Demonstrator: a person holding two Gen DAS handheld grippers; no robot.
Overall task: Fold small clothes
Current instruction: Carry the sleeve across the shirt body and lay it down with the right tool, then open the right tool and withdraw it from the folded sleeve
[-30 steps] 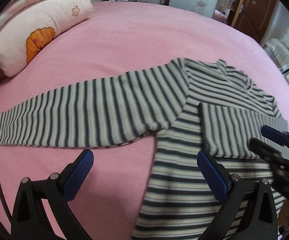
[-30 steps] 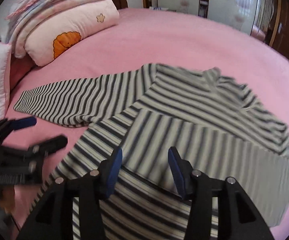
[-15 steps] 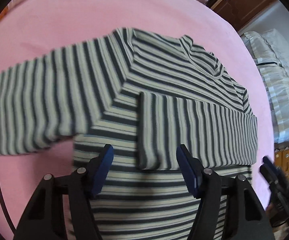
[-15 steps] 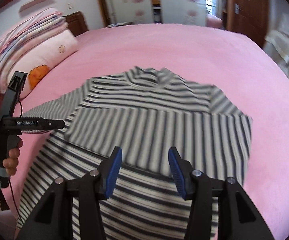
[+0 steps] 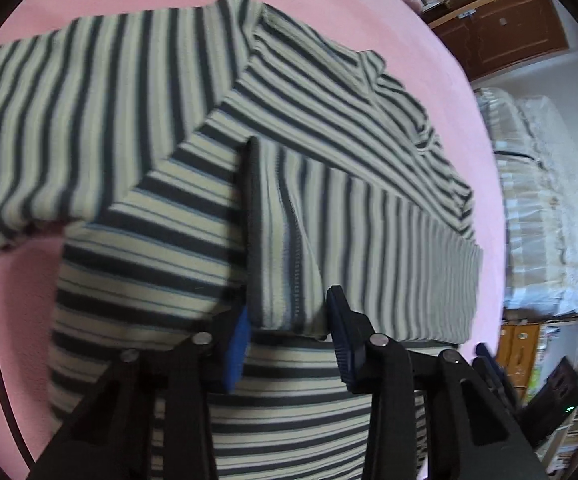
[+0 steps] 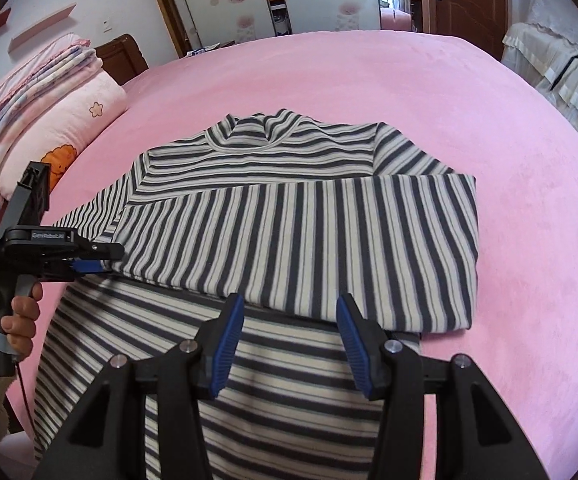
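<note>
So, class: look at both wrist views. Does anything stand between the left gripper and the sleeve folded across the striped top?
Nothing visible does. The left gripper is already at the cuff end of the folded sleeve, its open fingers on either side of the edge. Only the striped top and pink bedspread lie around it.

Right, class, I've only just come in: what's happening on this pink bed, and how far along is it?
A person with a handheld gripper in each hand is folding a striped sweater spread on the pink bed. One sleeve already lies folded across the chest. The left gripper is at that sleeve's cuff end, its jaws apart on either side of the edge. The right gripper hangs open above the sleeve's lower edge. The other sleeve is not yet folded in.
</note>
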